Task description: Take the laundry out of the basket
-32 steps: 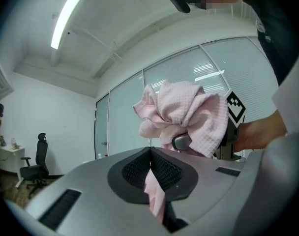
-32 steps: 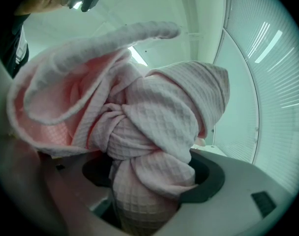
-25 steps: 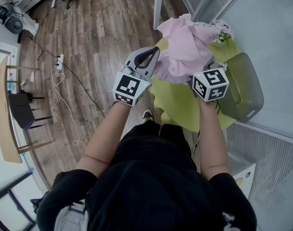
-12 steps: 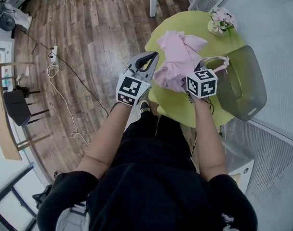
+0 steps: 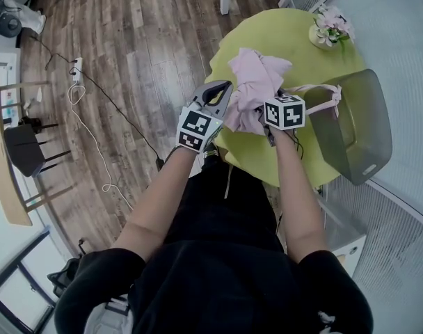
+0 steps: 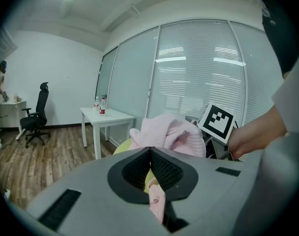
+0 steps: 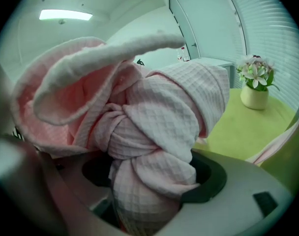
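My left gripper (image 5: 222, 90) and right gripper (image 7: 154, 181) are each clamped on the pink garment (image 5: 257, 82) over the green table (image 5: 264, 37), with the basket (image 5: 357, 127) at the garment's 3 o'clock.

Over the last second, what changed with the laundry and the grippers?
The left gripper and right gripper came down, lowering the pink garment toward the green round table. Nothing was grabbed or released: both stay shut on it. The grey basket and flower pot sit where they were on the table.
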A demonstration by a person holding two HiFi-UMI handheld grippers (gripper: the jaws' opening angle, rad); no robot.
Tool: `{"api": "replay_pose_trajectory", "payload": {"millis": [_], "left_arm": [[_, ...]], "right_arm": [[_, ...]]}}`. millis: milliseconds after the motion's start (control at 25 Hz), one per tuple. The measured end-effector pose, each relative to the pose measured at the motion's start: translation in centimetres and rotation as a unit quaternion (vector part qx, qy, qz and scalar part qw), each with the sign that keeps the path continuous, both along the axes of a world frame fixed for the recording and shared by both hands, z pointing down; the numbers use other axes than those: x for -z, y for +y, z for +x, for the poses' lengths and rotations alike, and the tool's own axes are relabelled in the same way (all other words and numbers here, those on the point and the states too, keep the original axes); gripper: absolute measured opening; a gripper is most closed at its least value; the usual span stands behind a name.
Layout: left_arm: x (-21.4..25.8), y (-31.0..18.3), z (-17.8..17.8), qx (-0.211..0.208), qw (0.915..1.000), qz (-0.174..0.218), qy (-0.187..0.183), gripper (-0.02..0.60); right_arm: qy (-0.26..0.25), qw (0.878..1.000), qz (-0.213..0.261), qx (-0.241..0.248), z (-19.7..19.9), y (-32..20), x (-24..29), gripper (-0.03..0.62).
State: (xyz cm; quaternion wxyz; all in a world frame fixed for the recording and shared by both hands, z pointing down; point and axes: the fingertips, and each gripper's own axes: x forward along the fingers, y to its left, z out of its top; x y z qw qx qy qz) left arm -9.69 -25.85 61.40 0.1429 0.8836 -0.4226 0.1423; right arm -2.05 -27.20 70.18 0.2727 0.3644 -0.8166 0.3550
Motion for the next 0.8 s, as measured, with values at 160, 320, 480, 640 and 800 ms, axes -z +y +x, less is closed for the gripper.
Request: {"api": "replay_pose_trajectory", "payload": {"millis": [160, 320, 480, 640, 800], "left_arm": [[-2.3, -0.7, 0.3, 0.008, 0.9997, -0.022, 0.006, 0.011], [-4.2, -1.2, 0.6, 0.013, 0.9992, -0.038, 0.001, 0.011], [-5.8, -2.0, 0.6, 0.019, 0.9983, -0.054, -0.004, 0.011], [-6.7, -3.1, 0.9, 0.03, 0.9973, -0.066, 0.006, 0.011], [-7.6, -3.5, 1.0, 0.034, 0.9966, -0.075, 0.006, 0.011]], "right_arm": [[0.011, 1.0, -0.015, -0.005, 0.4, -1.2, -2.7, 0.376], [0.023, 0.999, -0.026, -0.021, 0.9, -2.4, -4.9, 0.376], [0.043, 0.998, -0.036, -0.022, 0.9, -3.3, -6.7, 0.376], [0.06, 0.997, -0.052, -0.023, 1.0, -4.4, -8.6, 0.377], [0.075, 0.996, -0.041, -0.031, 1.1, -5.3, -9.6, 0.406]]}}
